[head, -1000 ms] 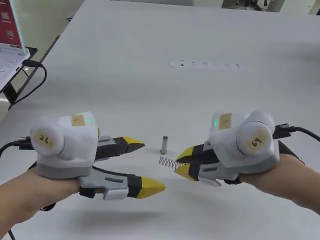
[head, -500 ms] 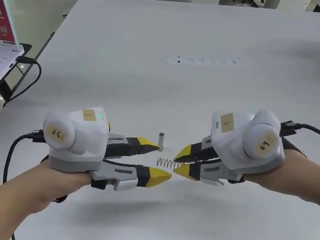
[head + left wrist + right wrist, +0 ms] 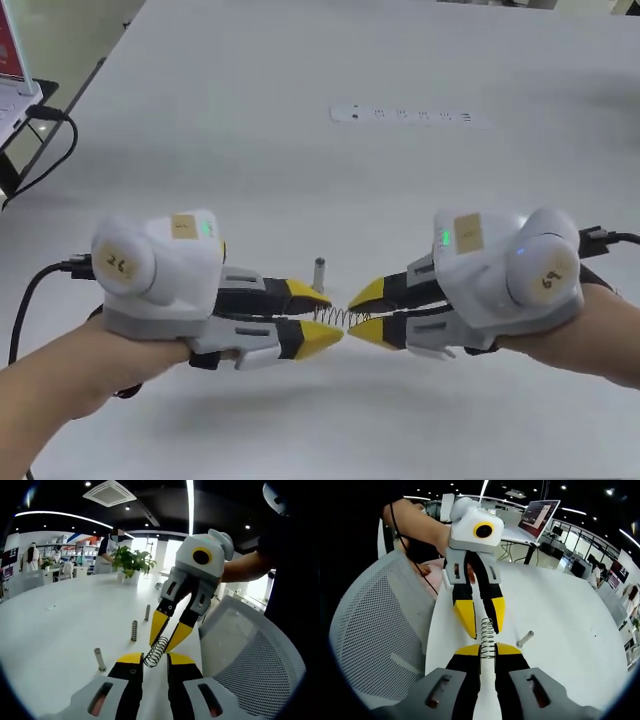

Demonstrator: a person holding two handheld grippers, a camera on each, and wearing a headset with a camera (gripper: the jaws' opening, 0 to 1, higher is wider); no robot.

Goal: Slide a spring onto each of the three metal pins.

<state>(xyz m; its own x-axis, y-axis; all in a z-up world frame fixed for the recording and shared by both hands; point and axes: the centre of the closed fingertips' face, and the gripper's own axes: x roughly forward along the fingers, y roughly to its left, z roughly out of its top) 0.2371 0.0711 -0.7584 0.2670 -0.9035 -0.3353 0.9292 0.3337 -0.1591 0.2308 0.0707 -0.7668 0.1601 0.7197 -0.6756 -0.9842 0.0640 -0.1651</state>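
Observation:
A thin coil spring [image 3: 338,317] hangs level above the white table [image 3: 420,200], between the two grippers. My right gripper [image 3: 362,311] is shut on one end of it. The left gripper [image 3: 318,314] is open, its yellow fingers on either side of the spring's free end. In the left gripper view the spring [image 3: 156,651] runs from my own tips [image 3: 156,658] up to the right gripper [image 3: 167,639]. A bare metal pin [image 3: 319,272] stands just behind the spring. Two more pins [image 3: 134,630] [image 3: 147,612] carry springs.
A white power strip [image 3: 410,116] lies farther back on the table. A laptop [image 3: 8,60] and a black cable [image 3: 50,150] sit at the left edge. A mesh chair [image 3: 250,650] stands close to the near table edge.
The left gripper has moved right to the spring and its jaws have narrowed around the free end. The right gripper still holds the spring, slightly higher.

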